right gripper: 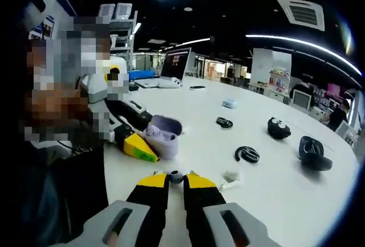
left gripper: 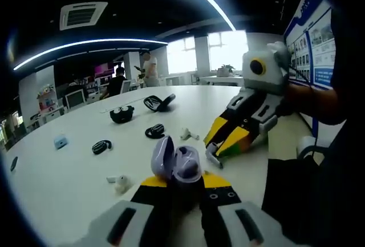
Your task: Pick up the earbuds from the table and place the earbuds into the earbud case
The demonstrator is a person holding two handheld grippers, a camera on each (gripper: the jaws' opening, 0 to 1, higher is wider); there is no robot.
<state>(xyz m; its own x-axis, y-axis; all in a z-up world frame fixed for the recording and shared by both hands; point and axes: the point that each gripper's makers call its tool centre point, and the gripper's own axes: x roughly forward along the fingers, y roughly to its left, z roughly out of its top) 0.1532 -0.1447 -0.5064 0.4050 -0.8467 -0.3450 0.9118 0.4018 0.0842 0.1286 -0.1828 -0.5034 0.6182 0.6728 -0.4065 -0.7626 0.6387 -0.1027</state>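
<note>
My left gripper (left gripper: 181, 179) is shut on a pale purple earbud case (left gripper: 177, 164), lid open and tilted left. The same case (right gripper: 162, 136) shows with a purple earbud seated inside, held by the left gripper (right gripper: 138, 146) at the table's near edge. My right gripper (right gripper: 175, 179) is shut on a small purple earbud (right gripper: 175, 175), a short way in front of the case. The right gripper (left gripper: 213, 157) comes in from the right, its tips just right of the case. One white earbud (left gripper: 120, 183) lies left of the case, and another white earbud (left gripper: 188, 134) lies beyond it.
On the white table (left gripper: 68, 173) lie two black ear-hook earbuds (left gripper: 101, 146) (left gripper: 154, 130), a black round case (left gripper: 121, 114), an open black case (left gripper: 158, 103) and a small blue item (left gripper: 60, 141). A laptop (right gripper: 174, 67) stands far back. People stand at the far end.
</note>
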